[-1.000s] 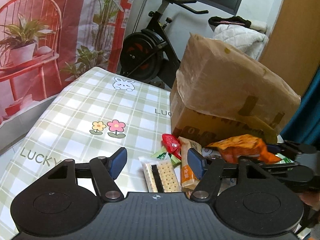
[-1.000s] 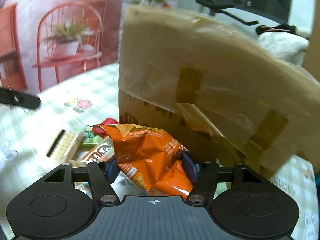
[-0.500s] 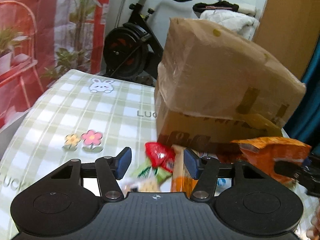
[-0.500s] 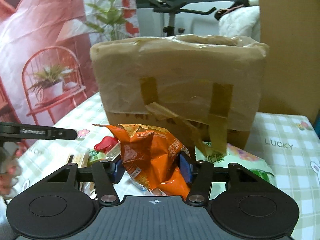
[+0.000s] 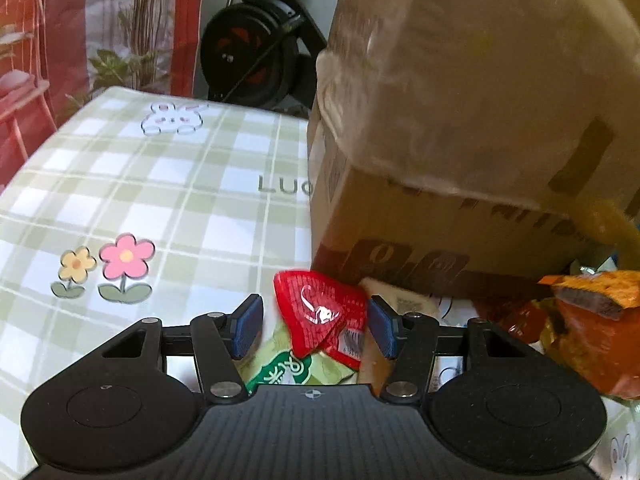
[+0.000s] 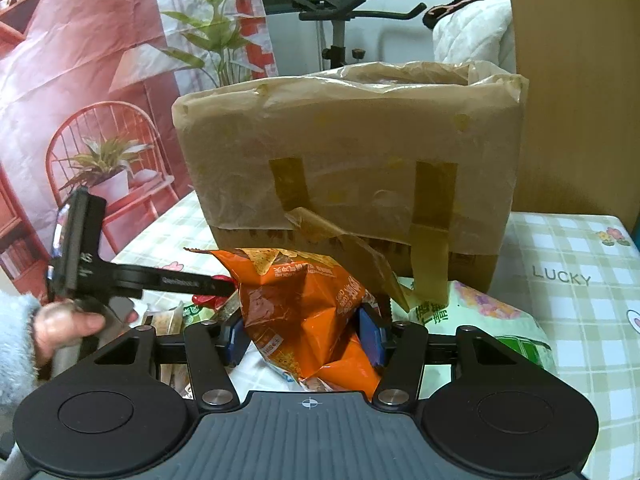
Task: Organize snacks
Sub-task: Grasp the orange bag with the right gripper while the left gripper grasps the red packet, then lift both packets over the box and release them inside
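Left gripper (image 5: 316, 326) jaws spread around red packet (image 5: 320, 312) (beside cardboard box (image 5: 460, 152))

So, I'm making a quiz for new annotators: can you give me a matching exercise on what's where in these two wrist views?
Things:
1. orange chip bag
2. red snack packet
3. cardboard box
4. flower print

Places or states:
A. on the tablecloth left of the box
B. clamped in the right gripper
C. wrapped in taped plastic
D. between the open left gripper jaws

Pairs: 1-B, 2-D, 3-C, 4-A
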Available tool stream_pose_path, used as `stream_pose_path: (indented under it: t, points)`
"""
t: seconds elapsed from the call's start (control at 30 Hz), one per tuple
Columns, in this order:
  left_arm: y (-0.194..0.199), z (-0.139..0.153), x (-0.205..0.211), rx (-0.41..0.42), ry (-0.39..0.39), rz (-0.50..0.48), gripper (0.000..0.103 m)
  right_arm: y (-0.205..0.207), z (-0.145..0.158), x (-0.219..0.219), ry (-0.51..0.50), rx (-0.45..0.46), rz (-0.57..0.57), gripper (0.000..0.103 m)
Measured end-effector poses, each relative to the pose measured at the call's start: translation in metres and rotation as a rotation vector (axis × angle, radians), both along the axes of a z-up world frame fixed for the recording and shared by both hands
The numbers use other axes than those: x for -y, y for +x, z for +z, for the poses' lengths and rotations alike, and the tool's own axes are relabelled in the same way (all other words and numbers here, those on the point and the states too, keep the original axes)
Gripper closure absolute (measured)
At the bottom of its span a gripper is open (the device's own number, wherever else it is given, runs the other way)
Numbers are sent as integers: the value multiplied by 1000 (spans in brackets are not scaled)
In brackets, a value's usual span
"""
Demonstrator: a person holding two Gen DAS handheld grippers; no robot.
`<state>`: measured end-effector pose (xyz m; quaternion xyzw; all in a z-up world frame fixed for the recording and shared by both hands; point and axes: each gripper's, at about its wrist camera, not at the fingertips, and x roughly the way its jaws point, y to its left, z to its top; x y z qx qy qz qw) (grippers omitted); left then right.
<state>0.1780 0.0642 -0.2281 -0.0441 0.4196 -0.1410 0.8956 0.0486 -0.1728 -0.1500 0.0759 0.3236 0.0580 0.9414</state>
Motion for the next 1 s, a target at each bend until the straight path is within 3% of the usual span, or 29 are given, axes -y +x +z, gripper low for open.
stream_pose_path:
  t: [0.17,0.2,0.23,0.33,0.5,0.77,1.0]
  points:
    - [-3,-4,3,16,15,3,46,0,-2,-1,7,-9,10,52]
    - [-3,-4,3,18,19,4,60,0,-3,-1,8,-11,10,52]
    - [-4,-3,3,18,23,5,65,-1,-4,-1,9,-12,10,52]
    - [-11,1,-1,31,-10,-5,68,-2,-4,-1,14,-15,9,52]
    - [-29,14,-6,79,4,14,68,-4,-2,-1,18,-9,8,52]
    - [-65,67,-26,191,-27,44,68,-18,18,-4,58,65,26,52]
    - [-91,127,-27,329,-50,37,68,-26,60,0,98,173,33,52]
